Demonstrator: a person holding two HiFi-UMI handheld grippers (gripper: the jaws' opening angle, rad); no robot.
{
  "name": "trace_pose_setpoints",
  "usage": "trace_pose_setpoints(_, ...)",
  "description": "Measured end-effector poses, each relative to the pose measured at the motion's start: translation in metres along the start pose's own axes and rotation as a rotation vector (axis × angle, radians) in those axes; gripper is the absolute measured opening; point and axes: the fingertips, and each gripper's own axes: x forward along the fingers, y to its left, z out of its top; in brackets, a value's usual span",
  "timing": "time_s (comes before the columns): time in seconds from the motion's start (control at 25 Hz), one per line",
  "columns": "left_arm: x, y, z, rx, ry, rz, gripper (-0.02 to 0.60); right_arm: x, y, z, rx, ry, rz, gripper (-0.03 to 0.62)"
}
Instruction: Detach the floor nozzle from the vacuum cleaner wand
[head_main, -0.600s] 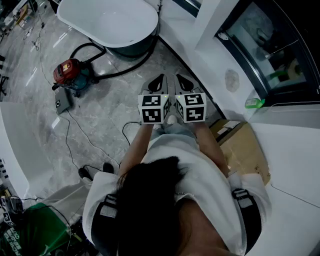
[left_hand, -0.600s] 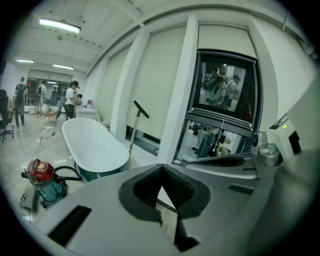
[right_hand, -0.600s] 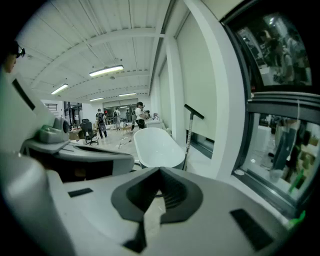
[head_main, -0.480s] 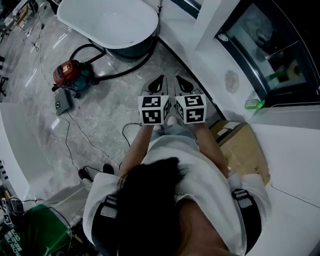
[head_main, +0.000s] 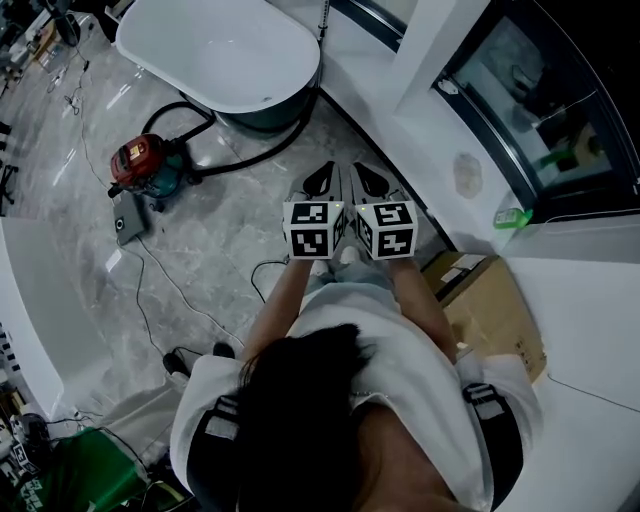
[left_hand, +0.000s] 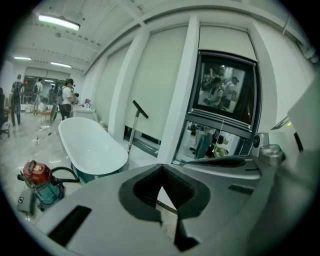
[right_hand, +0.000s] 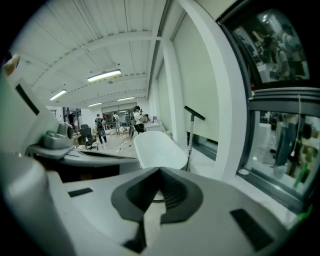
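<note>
Left gripper (head_main: 318, 180): I read its jaws pressed together, nothing between them
Right gripper (head_main: 368, 180): jaws likewise pressed together, empty; just beside the left
Vacuum wand (left_hand: 132, 132): upright at the bathtub's (head_main: 300, 75) end, by the wall; I cannot make out its floor nozzle
Red canister vacuum (head_main: 140, 163): on the marble floor (head_main: 220, 220), left of the bathtub; black hose (head_main: 255, 155) curls round the tub's base
</note>
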Motion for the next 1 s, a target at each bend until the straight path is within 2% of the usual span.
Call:
trace_pose_setpoints(0.64, 0.003, 0.041, 0.017, -0.004, -0.024, 0.009, 0.005, 0.021, -0.004, 0.025, 0.056, -0.057, -0.06, 0.015)
trace_pose_setpoints(1.0, 0.039, 0.047, 0.032, 0.027, -0.026, 0.016, 0.005, 0.051, -0.029, 0.037, 0.037, -0.066, -0.059, 0.015)
